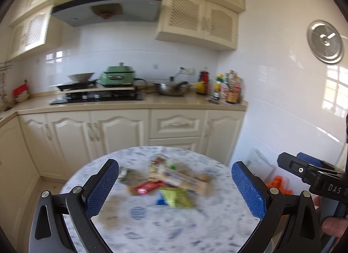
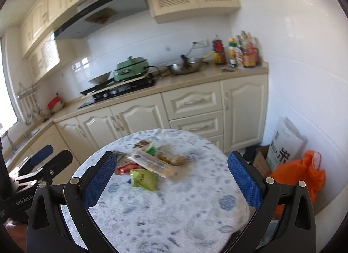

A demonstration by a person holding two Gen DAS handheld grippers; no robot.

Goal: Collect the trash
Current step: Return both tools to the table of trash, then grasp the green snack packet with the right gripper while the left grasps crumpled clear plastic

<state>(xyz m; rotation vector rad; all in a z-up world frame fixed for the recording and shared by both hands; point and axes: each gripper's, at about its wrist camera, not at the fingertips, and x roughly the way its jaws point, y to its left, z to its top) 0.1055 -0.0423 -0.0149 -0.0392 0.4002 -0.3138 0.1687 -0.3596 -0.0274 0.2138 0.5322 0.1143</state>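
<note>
The left gripper (image 1: pixel 175 184) and the right gripper (image 2: pixel 170 180) were both held above the near edge of a round table (image 2: pixel 174 220) covered in a blue-and-white patterned cloth. The jaws of each gripper stood spread wide apart, with nothing between the blue pads.

The trash formed a loose pile of wrappers (image 2: pixel 150 161) toward the far half of the table, short of its far edge. The pile included:
- a long pale packet (image 2: pixel 152 162) lying diagonally across the top;
- a green packet (image 2: pixel 143 179) at the near side of the pile;
- a red wrapper (image 2: pixel 126 168) at the left side.

Motion blur obscured the remaining pieces.

An orange bag (image 2: pixel 300 174) sat on the floor to the right of the table, against the white tiled wall.
</note>
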